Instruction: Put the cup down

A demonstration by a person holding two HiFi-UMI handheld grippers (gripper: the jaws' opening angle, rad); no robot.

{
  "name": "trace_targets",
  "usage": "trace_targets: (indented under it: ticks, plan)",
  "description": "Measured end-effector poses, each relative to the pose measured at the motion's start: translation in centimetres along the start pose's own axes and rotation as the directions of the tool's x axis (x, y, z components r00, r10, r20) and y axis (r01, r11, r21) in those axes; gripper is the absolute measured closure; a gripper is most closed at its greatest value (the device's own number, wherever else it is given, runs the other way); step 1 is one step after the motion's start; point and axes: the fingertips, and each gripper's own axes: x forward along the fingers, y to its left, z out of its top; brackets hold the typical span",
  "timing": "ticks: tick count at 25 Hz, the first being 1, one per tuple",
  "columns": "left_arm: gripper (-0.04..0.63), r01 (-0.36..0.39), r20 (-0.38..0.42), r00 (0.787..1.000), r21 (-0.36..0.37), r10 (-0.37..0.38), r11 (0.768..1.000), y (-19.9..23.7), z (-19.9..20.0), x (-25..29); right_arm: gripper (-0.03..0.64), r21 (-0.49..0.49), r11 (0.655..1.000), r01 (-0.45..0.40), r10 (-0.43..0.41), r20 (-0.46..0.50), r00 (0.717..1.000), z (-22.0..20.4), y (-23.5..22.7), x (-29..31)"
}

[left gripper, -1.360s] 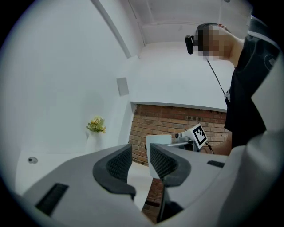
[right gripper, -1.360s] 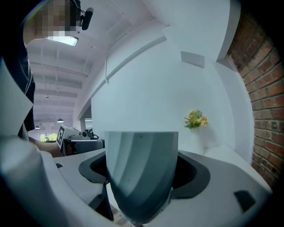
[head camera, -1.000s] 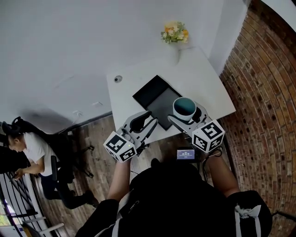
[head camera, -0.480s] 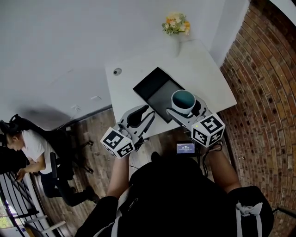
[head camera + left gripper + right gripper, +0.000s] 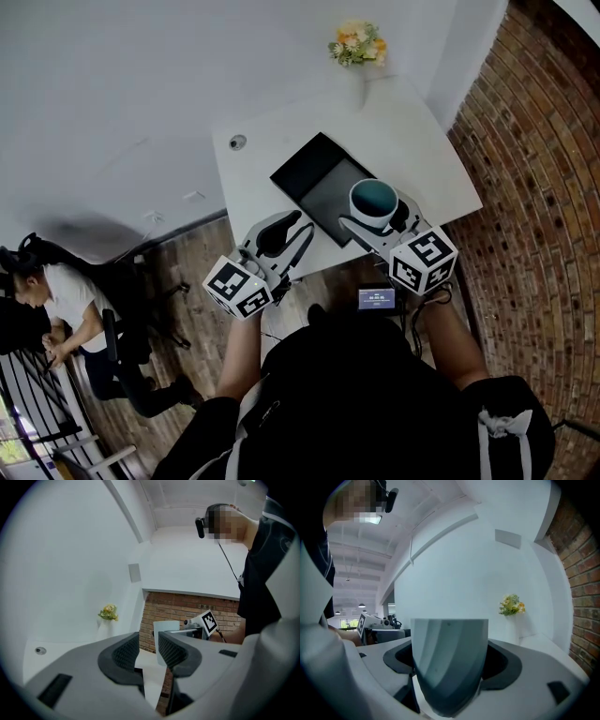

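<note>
No readable words, brands or numbers anywhere.

Only signs are black-and-white square markers (coded patterns, not letters):
- on left cube of left hand-held gripper
- on right cube of right hand-held gripper

Small screen shows pale characters on bluish ground, too small to read.

Right cube sits just above and right of small screen. Left cube sits well left of small screen.

One marker face of right cube also shows in left gripper view, pattern only.
</note>
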Motion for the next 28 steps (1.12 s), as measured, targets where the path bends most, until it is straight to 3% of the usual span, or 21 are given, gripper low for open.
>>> trace_targets:
  ticks: [12, 21, 28]
  plan:
    - [0.474, 0.000, 0.006, 1.000, -0.041, 0.000, 0.999, 1.5, -0.2, 0.5, 0.221, -0.010, 1.000, -0.028, 0.027, -0.081, 0.996, -1.7, -2.4, 4.4]
    - [0.474, -0.025, -0.037, 0.999, -0.082, 0.022, 0.996, 4.1, -1.6, 1.6, 0.221, 0.024, 1.000, 0.002, 0.003, -0.217, 0.976, -7.5, -9.5, 14.3]
    - [0.474, -0.045, -0.031, 0.999, -0.072, 0.042, 0.996, 6.7, -1.4, 2.6, 0.221, -0.051, 0.998, 0.045, -0.055, -0.219, 0.974, -11.1, -14.6, 22.6]
